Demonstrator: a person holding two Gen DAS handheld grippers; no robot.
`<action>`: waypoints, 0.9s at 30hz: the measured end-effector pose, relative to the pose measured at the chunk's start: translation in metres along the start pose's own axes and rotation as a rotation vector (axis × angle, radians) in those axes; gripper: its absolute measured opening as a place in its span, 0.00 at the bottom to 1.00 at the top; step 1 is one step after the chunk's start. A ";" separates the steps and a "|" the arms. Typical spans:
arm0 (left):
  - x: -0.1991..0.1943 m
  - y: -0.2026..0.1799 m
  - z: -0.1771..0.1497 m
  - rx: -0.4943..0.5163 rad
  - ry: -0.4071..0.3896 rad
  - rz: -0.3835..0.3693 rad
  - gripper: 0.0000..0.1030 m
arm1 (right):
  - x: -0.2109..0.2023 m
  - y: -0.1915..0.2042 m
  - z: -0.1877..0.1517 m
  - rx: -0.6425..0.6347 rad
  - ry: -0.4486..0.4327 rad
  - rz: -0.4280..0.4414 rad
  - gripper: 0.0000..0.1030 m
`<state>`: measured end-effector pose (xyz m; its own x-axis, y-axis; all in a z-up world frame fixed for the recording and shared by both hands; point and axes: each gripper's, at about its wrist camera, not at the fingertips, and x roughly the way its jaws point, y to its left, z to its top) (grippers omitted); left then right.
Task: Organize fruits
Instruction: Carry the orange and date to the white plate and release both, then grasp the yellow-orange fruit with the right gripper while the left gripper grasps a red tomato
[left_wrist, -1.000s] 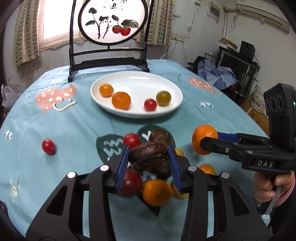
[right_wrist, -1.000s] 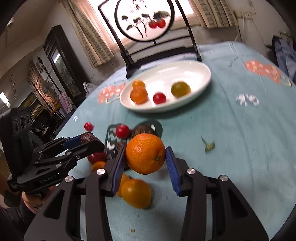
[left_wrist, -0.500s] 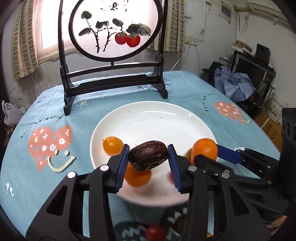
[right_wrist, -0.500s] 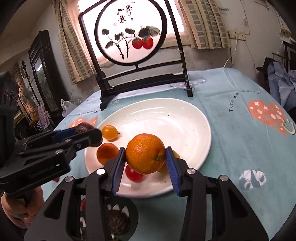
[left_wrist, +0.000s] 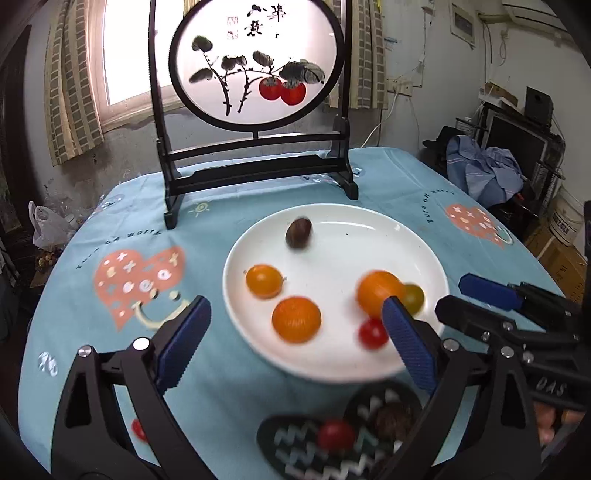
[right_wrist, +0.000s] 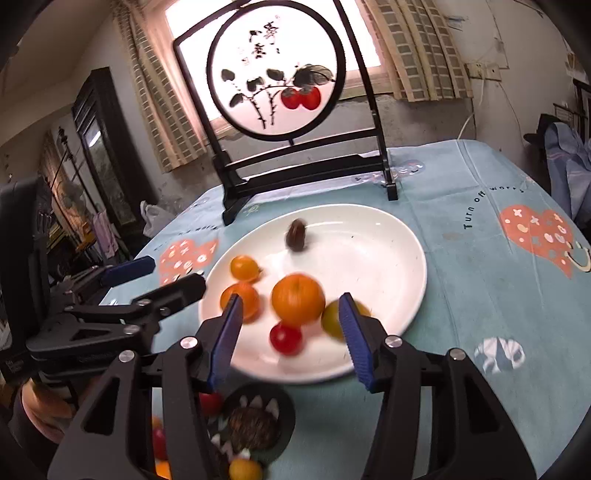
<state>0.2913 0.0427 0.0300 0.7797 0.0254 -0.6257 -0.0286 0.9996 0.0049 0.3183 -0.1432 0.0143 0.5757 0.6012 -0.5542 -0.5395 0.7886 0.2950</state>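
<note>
A white plate (left_wrist: 417, 258) (right_wrist: 399, 258) sits mid-table. On it lie a brown fruit (left_wrist: 298, 233) (right_wrist: 296, 234) near the far rim, a small yellow-orange fruit (left_wrist: 263, 280) (right_wrist: 243, 267), an orange (left_wrist: 296, 319) (right_wrist: 241, 298), a larger orange (left_wrist: 376, 291) (right_wrist: 297, 299), a red cherry tomato (left_wrist: 372, 333) (right_wrist: 285, 338) and a greenish one (left_wrist: 413, 297) (right_wrist: 331, 319). My left gripper (left_wrist: 295, 339) is open and empty over the plate's near edge. My right gripper (right_wrist: 290, 336) is open and empty, the larger orange just beyond it.
A black-framed round painted screen (left_wrist: 255, 66) (right_wrist: 277, 74) stands behind the plate. More fruit, a red tomato (left_wrist: 335, 435) and a brown fruit (right_wrist: 253, 428) among them, lies on the cloth (left_wrist: 110, 369) near me. A cluttered shelf (left_wrist: 517, 147) is at right.
Both grippers opened. The brown fruit left the left gripper and now lies on the plate's far side. The orange left the right gripper and sits on the plate.
</note>
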 end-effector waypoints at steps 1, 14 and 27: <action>-0.011 0.003 -0.008 0.003 -0.003 0.009 0.98 | -0.006 0.004 -0.007 -0.017 0.008 0.008 0.54; -0.070 0.028 -0.107 -0.091 0.028 0.003 0.98 | -0.055 0.032 -0.085 -0.169 0.169 0.109 0.54; -0.072 0.038 -0.116 -0.105 0.031 0.070 0.98 | -0.050 0.032 -0.108 -0.188 0.269 0.130 0.54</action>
<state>0.1614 0.0773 -0.0149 0.7541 0.0930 -0.6501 -0.1489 0.9884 -0.0313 0.2054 -0.1618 -0.0322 0.3258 0.6194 -0.7142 -0.7157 0.6552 0.2419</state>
